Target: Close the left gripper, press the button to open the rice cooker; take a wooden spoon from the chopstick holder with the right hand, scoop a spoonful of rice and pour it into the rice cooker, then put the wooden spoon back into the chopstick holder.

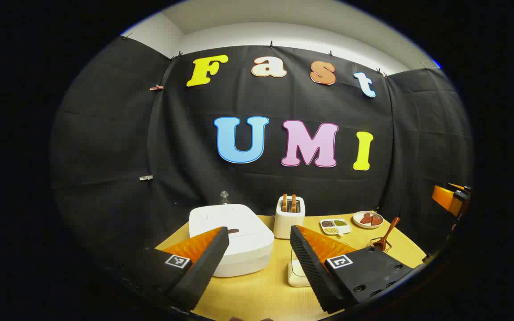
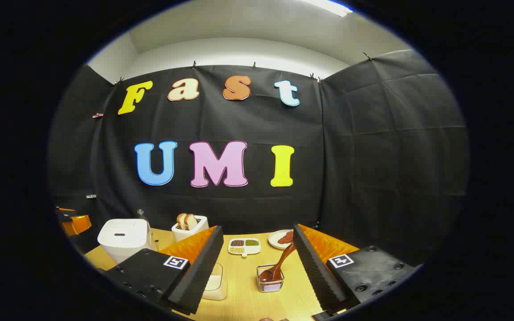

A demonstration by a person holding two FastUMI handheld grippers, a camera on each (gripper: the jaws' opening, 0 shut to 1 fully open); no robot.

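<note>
Rice cooker lid down; both grippers held apart, gripping nothing.

1 white, rounded-square rice cooker (image 1: 232, 236) sits at the table's (image 2: 248, 294) left rear. 1 wooden spoon (image 2: 277, 267) stands tilted in 1 wire chopstick holder (image 2: 269, 285), right of centre. 1 toaster (image 1: 289, 216) holds 2 slices. Left gripper (image 1: 259, 263) and right gripper (image 2: 257, 267) hover above the table, fingers wide.

table (image 2: 243, 285): yellow wood grain
cooker (image 1: 234, 236): white, small dark button at the lid's front edge
toaster (image 1: 289, 217): white, brown toast in the slots
spoon (image 2: 279, 267): dark reddish-brown wood
holder (image 2: 269, 284): silvery wire mesh
divided dish (image 2: 244, 246): white; dark brown, green and pale grains
plate (image 1: 367, 219): white, reddish-brown pieces on it
container (image 2: 216, 281): clear, white contents
wall (image 2: 373, 156): black cloth
</note>
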